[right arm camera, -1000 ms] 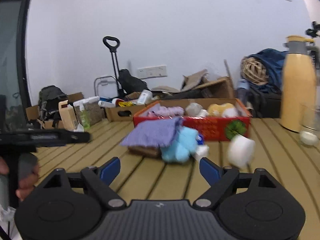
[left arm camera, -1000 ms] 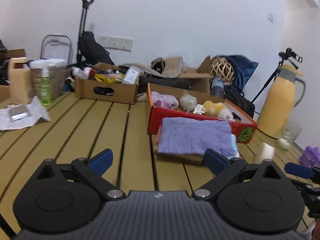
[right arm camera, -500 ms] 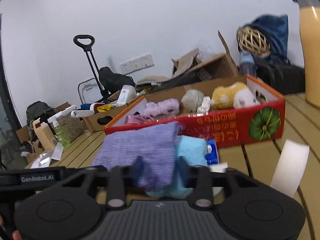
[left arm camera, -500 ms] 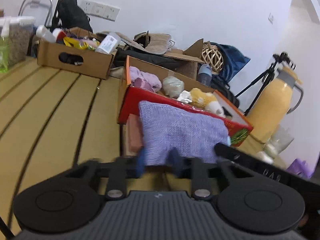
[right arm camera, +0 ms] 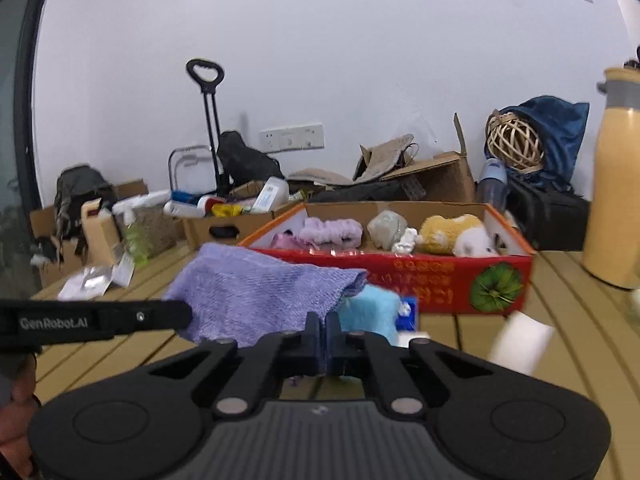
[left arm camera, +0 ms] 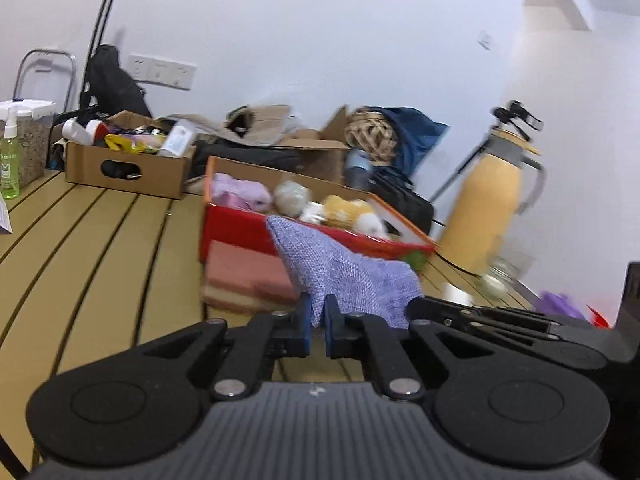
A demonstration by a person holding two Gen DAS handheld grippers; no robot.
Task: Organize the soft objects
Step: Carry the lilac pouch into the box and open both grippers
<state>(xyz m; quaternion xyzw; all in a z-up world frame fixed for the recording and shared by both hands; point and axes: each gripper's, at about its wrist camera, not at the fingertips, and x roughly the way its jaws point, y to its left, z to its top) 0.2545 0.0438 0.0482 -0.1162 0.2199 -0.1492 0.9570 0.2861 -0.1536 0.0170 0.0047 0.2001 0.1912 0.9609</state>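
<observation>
Both grippers pinch the purple towel in front of the red box.

The left gripper [left arm camera: 316,317] has just clamped one towel [left arm camera: 348,276] corner; the right gripper [right arm camera: 322,334] has just clamped its near edge, lifting it off the pink block [left arm camera: 248,274] and blue plush [right arm camera: 370,312]. The red box [right arm camera: 420,280] of soft toys sits mid-tabletop, a yellow jug [left arm camera: 486,208] at the right edge.

One purple cloth [right arm camera: 256,296], one red box [right arm camera: 420,280], two grippers [left arm camera: 316,320]
</observation>
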